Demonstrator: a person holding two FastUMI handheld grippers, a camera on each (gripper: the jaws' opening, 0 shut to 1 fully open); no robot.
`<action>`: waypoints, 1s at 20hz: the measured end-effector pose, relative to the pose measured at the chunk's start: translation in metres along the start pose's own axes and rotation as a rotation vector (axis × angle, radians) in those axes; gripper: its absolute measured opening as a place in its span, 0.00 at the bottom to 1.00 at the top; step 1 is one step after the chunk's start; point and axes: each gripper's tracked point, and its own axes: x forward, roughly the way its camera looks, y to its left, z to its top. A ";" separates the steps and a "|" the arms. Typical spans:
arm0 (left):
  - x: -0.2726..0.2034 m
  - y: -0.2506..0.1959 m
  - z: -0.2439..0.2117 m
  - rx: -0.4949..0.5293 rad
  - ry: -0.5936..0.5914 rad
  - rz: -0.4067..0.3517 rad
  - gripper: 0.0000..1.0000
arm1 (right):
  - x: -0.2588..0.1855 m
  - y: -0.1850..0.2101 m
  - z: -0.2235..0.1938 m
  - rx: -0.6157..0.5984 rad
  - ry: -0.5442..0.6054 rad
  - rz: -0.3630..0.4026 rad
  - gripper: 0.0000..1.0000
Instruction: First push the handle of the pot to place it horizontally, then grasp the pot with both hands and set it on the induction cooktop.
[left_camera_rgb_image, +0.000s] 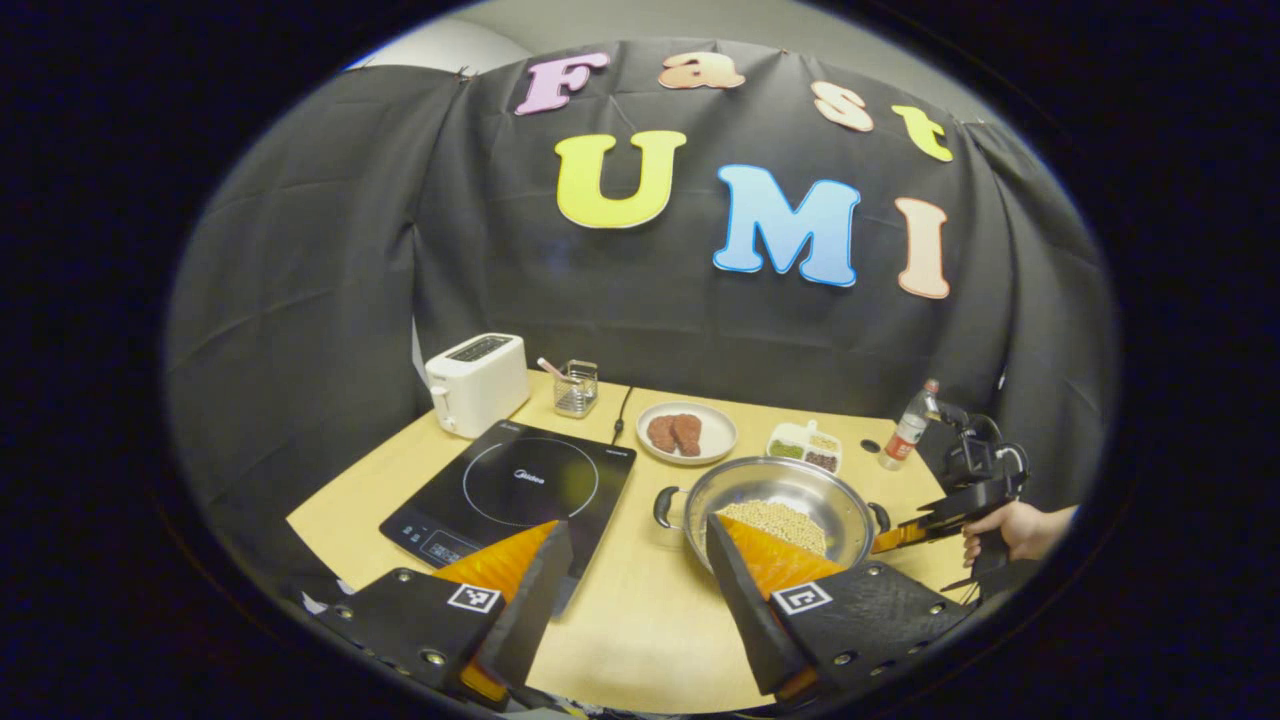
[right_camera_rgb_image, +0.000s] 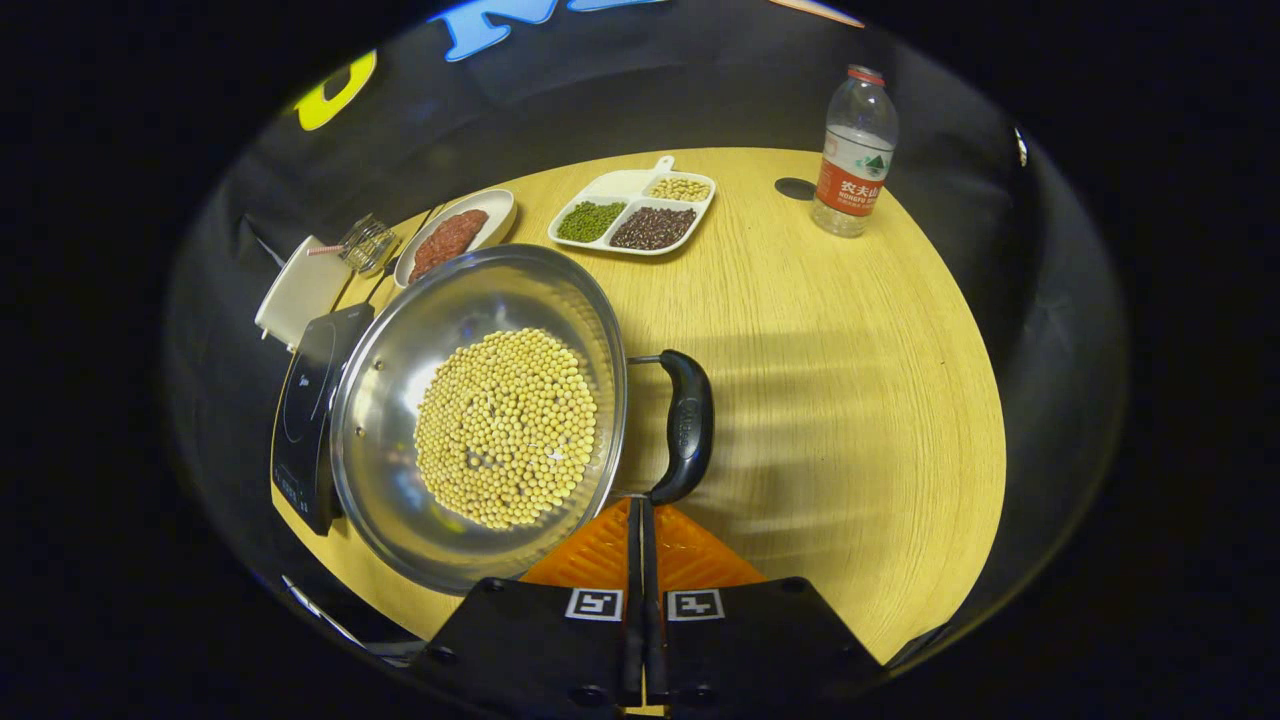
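Black cloth walls enclose a wooden bench (right_camera_rgb_image: 850, 380) on which everything is laid out.

Nearest in the right gripper view, the right gripper (right_camera_rgb_image: 641, 520) is seen with jaws pressed together, nothing between them; the closed tip sits at the near end of the pot's right handle (right_camera_rgb_image: 688, 425). Closed jaws make a blunt pusher, which fits the push step rather than a grasp. In the left gripper view the same gripper (left_camera_rgb_image: 905, 535) is seen by the pot's right side, held by a hand (left_camera_rgb_image: 1020, 530).

The left gripper (left_camera_rgb_image: 640, 560) is held back with jaws spread wide, empty, framing the gap between cooktop and pot. Judged as staged for the two-handed lift on the pot's left handle (left_camera_rgb_image: 665, 507).

The pot (right_camera_rgb_image: 480, 410) stands on the bench just right of the cooktop (left_camera_rgb_image: 515, 490), not on it, with a layer of soybeans (right_camera_rgb_image: 508, 425) in the bottom. Loose load, so the pot should be kept level when lifted. Handles already look roughly side to side in the left gripper view; whether the push is finished cannot be told.

Further back: plate of red meat (left_camera_rgb_image: 687, 432), divided bean tray (right_camera_rgb_image: 633, 212), water bottle (right_camera_rgb_image: 853, 150) with its cap (right_camera_rgb_image: 795, 188) beside it, wire basket (left_camera_rgb_image: 577, 388), toaster (left_camera_rgb_image: 478, 382). All are set behind the work zone, so the path from pot to cooktop is unobstructed.
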 end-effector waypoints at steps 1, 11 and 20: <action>0.006 0.002 0.000 0.000 0.006 -0.006 0.83 | 0.001 -0.001 0.002 0.010 -0.003 -0.002 0.02; 0.091 0.001 -0.006 0.004 0.095 -0.131 0.83 | -0.024 -0.022 0.013 0.065 -0.072 -0.029 0.59; 0.179 -0.037 -0.033 0.008 0.217 -0.256 0.83 | -0.031 -0.003 0.059 0.135 -0.209 0.047 0.98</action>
